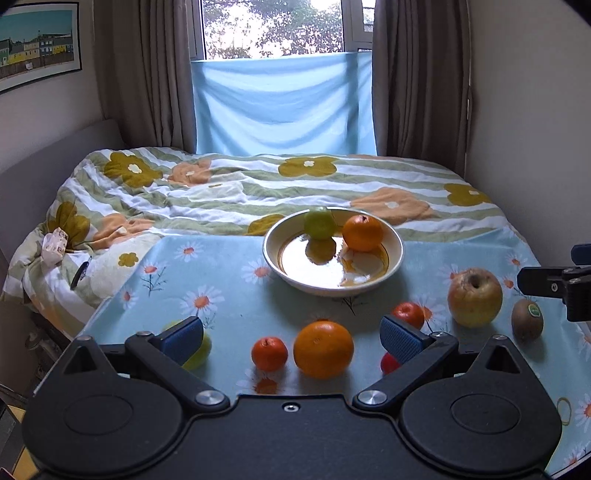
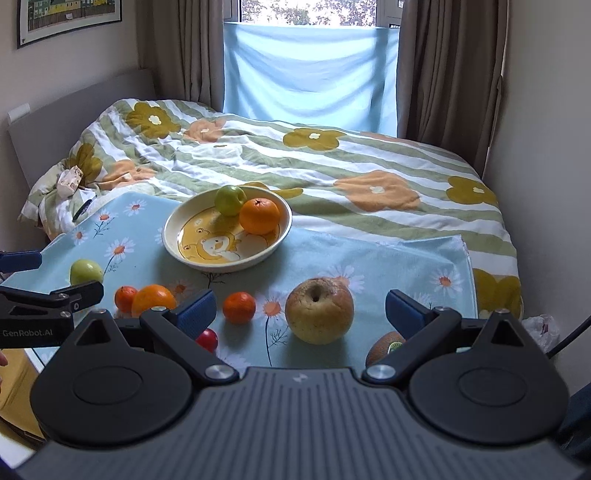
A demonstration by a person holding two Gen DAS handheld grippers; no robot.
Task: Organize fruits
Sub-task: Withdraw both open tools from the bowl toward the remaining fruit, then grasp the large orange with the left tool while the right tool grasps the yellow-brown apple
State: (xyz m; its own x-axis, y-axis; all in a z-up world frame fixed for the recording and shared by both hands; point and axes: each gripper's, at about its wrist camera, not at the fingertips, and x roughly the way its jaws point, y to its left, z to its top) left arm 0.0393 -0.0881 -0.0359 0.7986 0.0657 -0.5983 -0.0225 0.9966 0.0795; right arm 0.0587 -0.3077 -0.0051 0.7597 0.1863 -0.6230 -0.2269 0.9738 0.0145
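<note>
Blue daisy cloth (image 1: 236, 295) covers the bed beside a curtained window (image 1: 273, 29); both grippers' fingers (image 1: 183, 339) spread wide, empty.

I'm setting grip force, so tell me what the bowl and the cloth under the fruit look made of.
The bowl looks like glazed ceramic: its glossy inside mirrors the green apple and orange. The cloth looks like thin printed cotton, matte and daisy-patterned, though a sheen in the left wrist view leaves that open.

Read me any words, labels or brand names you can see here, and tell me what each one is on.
"GenRobot.AI": white lettering on the side of the left gripper, right wrist view.
Green sticker on the kiwi: too small to read.
Framed picture on the wall: no readable text.
</note>
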